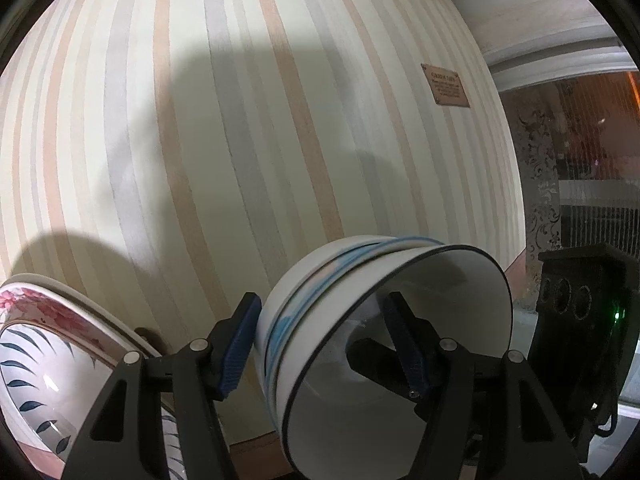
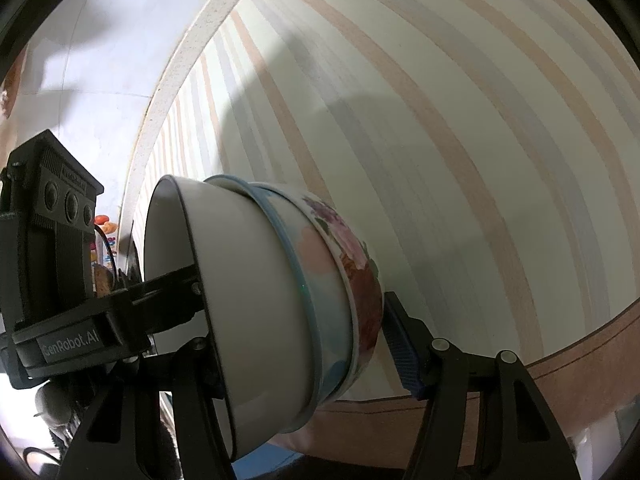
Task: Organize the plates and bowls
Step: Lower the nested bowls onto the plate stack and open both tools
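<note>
The left gripper pinches the nested bowls — one finger inside the black-rimmed bowl, the other outside. The right gripper straddles the same tilted stack, but whether it clamps I cannot tell. The stack hangs before the striped wall, over no visible counter; the blue-rimmed bowl and floral bowl could slide apart. A leaf-patterned dish sits lower left.

Only legible text: "GenRobot.AI", white lettering on the black band of the left gripper, seen from the right wrist view. Small raised lettering on its camera housing is too small to read. The brown plaque on the striped wall carries printed lines, too blurred to read.
</note>
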`<state>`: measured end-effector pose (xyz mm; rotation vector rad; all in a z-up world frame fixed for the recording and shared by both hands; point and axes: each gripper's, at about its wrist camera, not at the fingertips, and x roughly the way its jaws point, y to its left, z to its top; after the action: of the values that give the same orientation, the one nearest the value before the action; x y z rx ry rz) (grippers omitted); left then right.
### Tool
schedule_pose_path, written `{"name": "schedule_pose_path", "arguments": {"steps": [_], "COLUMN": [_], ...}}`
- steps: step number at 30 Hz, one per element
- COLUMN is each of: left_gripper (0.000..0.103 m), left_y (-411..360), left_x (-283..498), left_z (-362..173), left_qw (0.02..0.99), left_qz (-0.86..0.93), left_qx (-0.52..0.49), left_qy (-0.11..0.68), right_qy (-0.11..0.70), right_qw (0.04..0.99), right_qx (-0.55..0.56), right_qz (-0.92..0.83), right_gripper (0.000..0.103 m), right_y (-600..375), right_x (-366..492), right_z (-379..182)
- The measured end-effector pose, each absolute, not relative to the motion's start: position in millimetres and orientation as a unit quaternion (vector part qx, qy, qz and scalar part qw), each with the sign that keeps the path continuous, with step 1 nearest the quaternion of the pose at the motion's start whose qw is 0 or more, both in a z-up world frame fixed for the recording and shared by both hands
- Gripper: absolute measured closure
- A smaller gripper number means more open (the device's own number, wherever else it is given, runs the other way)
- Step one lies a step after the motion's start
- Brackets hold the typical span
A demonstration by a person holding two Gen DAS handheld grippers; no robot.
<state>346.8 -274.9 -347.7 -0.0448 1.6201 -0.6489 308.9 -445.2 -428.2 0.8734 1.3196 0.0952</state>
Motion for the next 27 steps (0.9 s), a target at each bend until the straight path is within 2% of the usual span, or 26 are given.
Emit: {"name": "schedule_pose_path", "arguments": {"steps": [13, 27], "left_gripper": [0.041, 0.041], "left_y": [-237, -109], "left_x": [354, 354], "left_z": [-307, -295], "left_qw": [0.667, 0.706], "left_qz": [-0.261, -0.161], "left_qx": [-0.045, -0.127], "left_qy": [0.696, 0.678], "right_qy": [0.594, 0.629], "right_qw": [0.71, 0.689], "right_qx": [0.37, 0.301], "right_qz": [0.081, 0.197], "right_gripper": [0.041, 0.041], "right_y": [-429, -333], "right_x": [322, 359], "right_z": [-387, -371]}}
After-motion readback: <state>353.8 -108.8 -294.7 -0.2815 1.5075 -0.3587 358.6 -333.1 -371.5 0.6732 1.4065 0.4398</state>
